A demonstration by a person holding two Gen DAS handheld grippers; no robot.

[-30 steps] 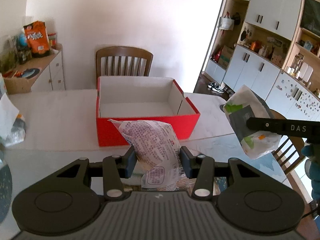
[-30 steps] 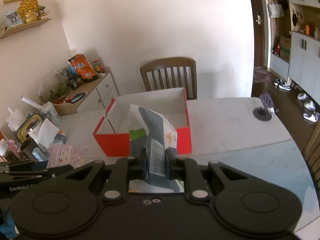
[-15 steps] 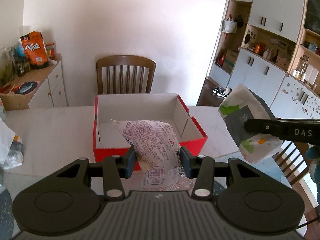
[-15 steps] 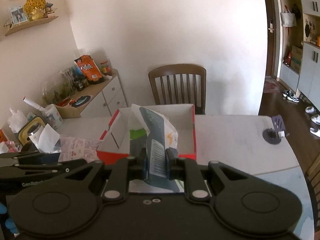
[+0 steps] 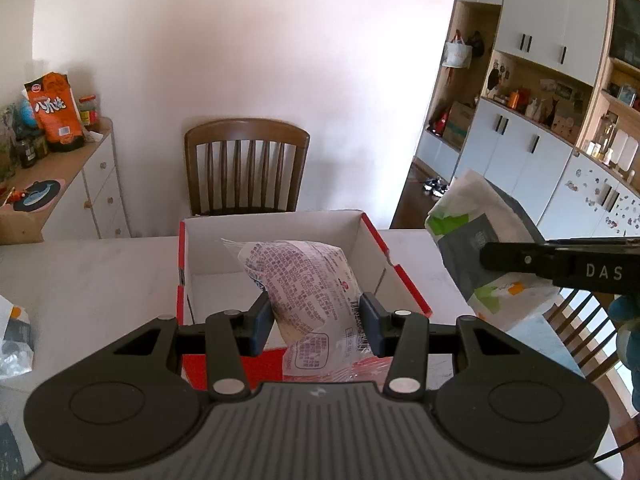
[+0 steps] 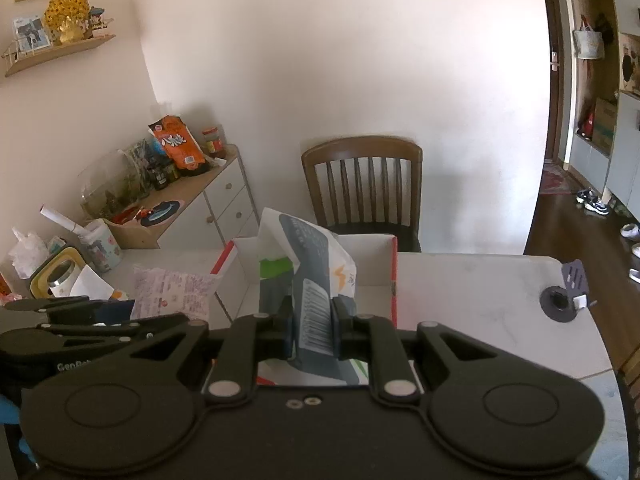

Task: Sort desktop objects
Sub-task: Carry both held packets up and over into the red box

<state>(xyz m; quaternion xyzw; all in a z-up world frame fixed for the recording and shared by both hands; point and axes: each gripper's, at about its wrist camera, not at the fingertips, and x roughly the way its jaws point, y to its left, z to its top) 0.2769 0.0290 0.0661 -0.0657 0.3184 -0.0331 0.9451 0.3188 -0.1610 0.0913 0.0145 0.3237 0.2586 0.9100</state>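
My left gripper (image 5: 316, 322) is shut on a clear snack bag with red print (image 5: 304, 276) and holds it above the near edge of an open red box with white inside (image 5: 280, 256). My right gripper (image 6: 312, 322) is shut on a white, grey and green packet (image 6: 308, 272) and holds it above the same red box (image 6: 394, 276). In the left wrist view the right gripper's finger (image 5: 560, 266) and its packet (image 5: 480, 240) hang to the right of the box. In the right wrist view the left gripper (image 6: 100, 320) and its bag (image 6: 172, 292) are at the left.
The box stands on a white marble table (image 5: 88, 276). A wooden chair (image 5: 246, 168) is behind it. A sideboard (image 5: 60, 184) with an orange snack bag and jars is at the left. Crumpled bags (image 5: 12, 336) lie at the table's left. A small black stand (image 6: 564, 292) is at the right.
Both grippers have moved forward and up toward the red box, each still holding its packet. The box now lies under the held packets.
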